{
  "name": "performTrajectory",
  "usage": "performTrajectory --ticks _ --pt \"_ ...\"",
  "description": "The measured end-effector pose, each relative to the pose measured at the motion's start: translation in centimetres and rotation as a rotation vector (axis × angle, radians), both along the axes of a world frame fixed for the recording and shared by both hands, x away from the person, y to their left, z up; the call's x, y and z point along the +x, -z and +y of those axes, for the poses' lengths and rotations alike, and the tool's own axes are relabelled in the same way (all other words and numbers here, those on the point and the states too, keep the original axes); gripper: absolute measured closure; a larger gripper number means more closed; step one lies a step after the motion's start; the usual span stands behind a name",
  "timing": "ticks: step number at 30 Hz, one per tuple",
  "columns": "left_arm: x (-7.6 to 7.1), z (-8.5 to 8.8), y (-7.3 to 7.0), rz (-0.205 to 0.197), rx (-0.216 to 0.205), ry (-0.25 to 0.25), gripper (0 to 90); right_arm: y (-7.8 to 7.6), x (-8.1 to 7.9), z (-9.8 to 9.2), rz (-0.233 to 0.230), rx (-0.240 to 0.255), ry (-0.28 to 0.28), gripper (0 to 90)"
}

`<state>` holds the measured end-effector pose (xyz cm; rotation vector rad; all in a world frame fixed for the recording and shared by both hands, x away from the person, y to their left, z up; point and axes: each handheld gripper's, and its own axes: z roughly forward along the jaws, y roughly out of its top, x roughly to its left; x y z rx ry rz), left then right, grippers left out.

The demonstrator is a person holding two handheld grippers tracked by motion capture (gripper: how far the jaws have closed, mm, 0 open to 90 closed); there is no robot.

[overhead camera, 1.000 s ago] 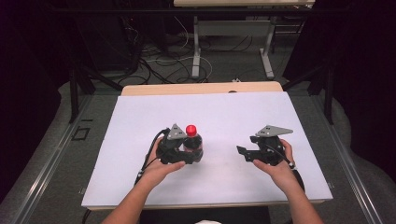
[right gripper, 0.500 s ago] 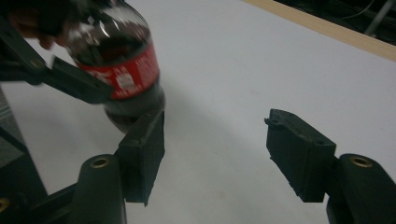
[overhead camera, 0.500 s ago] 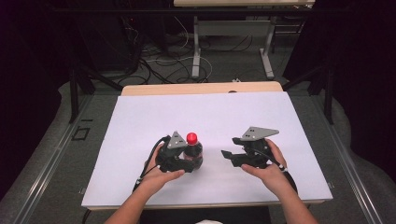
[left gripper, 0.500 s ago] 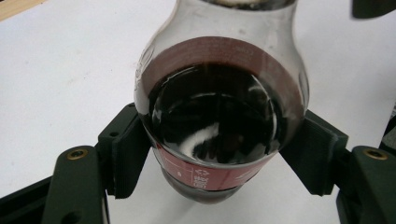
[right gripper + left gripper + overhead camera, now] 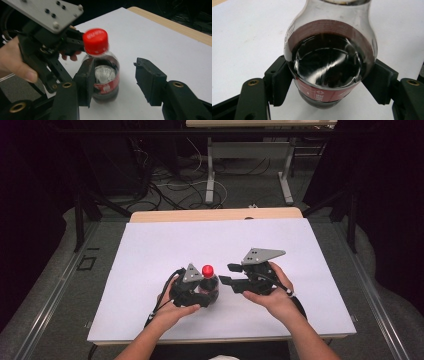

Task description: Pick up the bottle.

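We are looking at a lab or a test room, not a home. A white sheet (image 5: 150, 270) is covering the wooden table (image 5: 215, 214), black curtains (image 5: 385, 195) are hanging around it, loose cables (image 5: 170, 185) are lying on the grey floor (image 5: 55, 285), and metal table legs (image 5: 210, 170) are standing behind.

black two-jaw left gripper (image 5: 200, 290) and right gripper (image 5: 227, 274), grey three-cornered screwed plates, brass-ringed holes, trailing black cables
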<state>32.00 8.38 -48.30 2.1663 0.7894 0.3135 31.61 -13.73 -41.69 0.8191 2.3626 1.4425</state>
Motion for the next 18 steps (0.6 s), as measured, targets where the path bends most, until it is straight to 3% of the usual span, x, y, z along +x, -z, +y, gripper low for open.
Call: performTrajectory --ticks 8,18 --pt "-0.3 -0.5 0.1 -0.007 0.005 0.024 29.8 -0.8 -0.2 1.7 -0.021 0.016 -0.025 53.1" --pt "-0.9 -1.3 0.0 -0.008 0.015 0.058 29.7 -0.8 -0.1 2.5 0.005 0.000 -0.021 57.3"
